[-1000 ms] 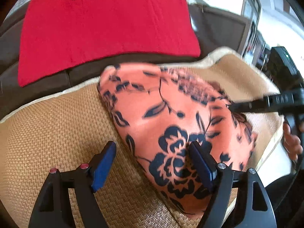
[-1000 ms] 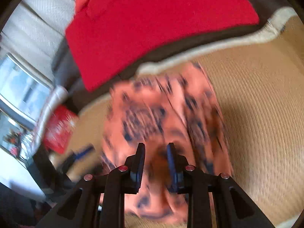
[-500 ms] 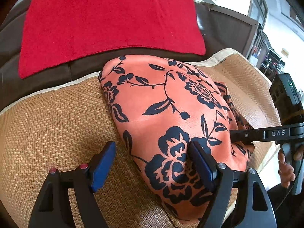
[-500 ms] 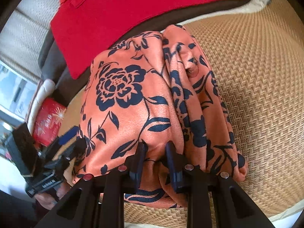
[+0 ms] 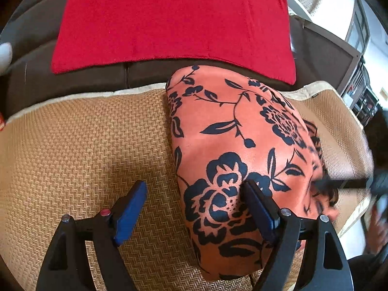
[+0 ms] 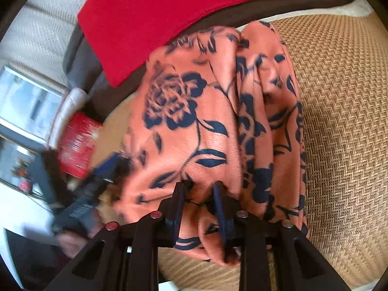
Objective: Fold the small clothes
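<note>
An orange garment with a dark blue flower print [image 5: 230,133] lies folded over on a woven tan mat [image 5: 84,145]. My left gripper [image 5: 194,186] stands open, straddling the garment's near left edge; its right finger [image 5: 257,206] rests against the cloth, while the left one hangs over bare mat. In the right wrist view my right gripper [image 6: 199,186] is shut on a bunched fold at the near edge of the garment [image 6: 194,121]. The same gripper appears blurred at the garment's right side [image 5: 344,183] in the left wrist view.
A red cloth [image 5: 169,19] is spread over the dark sofa back beyond the mat. A red box [image 6: 77,145] sits off the mat's left end. The mat [image 6: 344,121] shows bare weave to the right of the garment. A person's hand [image 5: 378,220] is at the right edge.
The right gripper has come down and nearer with the cloth in its grip, and the garment now lies flatter. The left gripper slid sideways along the near edge, still open.
</note>
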`<action>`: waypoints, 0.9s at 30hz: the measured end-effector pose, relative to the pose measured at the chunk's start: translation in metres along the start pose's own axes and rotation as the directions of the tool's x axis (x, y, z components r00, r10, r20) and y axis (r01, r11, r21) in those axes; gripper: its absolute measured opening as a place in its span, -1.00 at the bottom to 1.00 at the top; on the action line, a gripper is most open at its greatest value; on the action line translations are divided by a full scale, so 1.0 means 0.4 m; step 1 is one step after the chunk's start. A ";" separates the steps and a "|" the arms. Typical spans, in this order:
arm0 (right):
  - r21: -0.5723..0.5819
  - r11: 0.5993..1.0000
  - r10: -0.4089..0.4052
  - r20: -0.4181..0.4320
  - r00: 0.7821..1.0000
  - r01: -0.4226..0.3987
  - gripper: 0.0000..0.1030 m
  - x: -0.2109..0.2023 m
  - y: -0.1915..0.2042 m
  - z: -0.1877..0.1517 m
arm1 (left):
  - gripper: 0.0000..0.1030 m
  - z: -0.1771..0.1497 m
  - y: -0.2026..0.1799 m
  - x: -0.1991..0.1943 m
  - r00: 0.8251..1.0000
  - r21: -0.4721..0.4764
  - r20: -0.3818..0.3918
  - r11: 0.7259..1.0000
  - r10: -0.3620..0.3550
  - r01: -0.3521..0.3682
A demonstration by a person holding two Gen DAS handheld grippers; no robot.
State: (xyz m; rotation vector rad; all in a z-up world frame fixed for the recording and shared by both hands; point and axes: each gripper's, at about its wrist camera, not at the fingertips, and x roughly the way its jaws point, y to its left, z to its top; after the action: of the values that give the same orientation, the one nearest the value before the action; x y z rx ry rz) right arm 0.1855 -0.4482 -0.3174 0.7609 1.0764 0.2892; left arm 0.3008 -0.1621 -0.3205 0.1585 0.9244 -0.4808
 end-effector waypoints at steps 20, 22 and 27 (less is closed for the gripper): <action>-0.054 0.994 -0.087 0.071 0.994 0.091 -0.43 0.281 0.096 0.351 | 0.65 -0.010 -0.043 0.019 0.999 0.101 -0.030 0.995 -0.011 0.014; -0.078 0.991 -0.099 0.082 0.992 0.105 -0.44 0.258 0.115 0.344 | 0.65 -0.007 -0.043 0.013 0.999 0.102 -0.030 0.995 -0.019 0.022; -0.113 0.992 -0.043 0.177 0.983 0.064 -0.41 0.102 0.153 0.284 | 0.64 0.005 -0.038 -0.029 0.999 0.096 0.040 0.995 0.000 -0.004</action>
State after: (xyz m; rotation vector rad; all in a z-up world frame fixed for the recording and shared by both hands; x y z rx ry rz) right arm 0.3121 -0.4287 -0.2743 0.6385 0.9043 0.2336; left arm 0.2891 -0.1724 -0.3090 0.2367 0.8619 -0.5253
